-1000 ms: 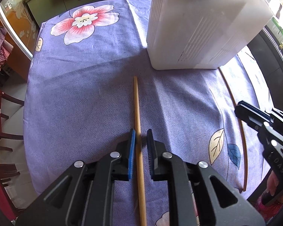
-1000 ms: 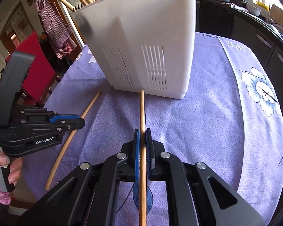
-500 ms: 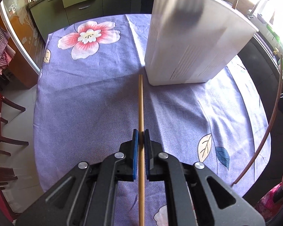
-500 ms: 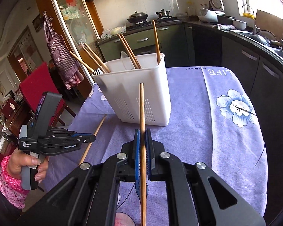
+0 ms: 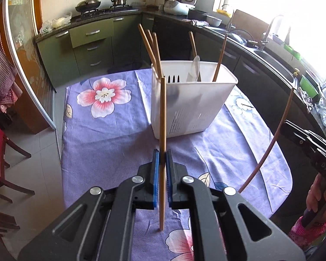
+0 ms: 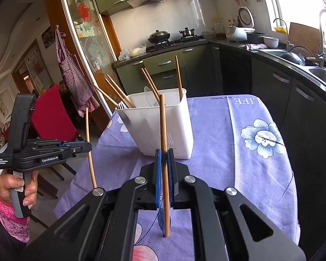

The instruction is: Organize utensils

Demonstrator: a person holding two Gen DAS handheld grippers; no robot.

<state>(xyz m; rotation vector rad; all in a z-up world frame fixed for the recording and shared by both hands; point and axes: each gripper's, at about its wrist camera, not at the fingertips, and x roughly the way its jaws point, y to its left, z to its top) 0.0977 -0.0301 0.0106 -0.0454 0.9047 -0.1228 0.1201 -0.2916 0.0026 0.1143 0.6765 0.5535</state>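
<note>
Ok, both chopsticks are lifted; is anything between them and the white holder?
Nothing visible: only purple tablecloth separates the left chopstick and right chopstick from the white utensil holder, whose open top already holds chopsticks.

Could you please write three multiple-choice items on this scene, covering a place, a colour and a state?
1. Where does the white utensil basket stand?
A. on the purple floral tablecloth
B. on the kitchen counter
C. on a red chair

2. What colour are the pads of the right gripper?
A. red
B. blue
C. white

3. How is the left gripper?
A. open and empty
B. shut on a fork
C. shut on a wooden chopstick

Key: 1 A, its base rests on the cloth; 2 B, blue strips line both jaws; 3 C, the stick is clamped between the jaws.
</note>
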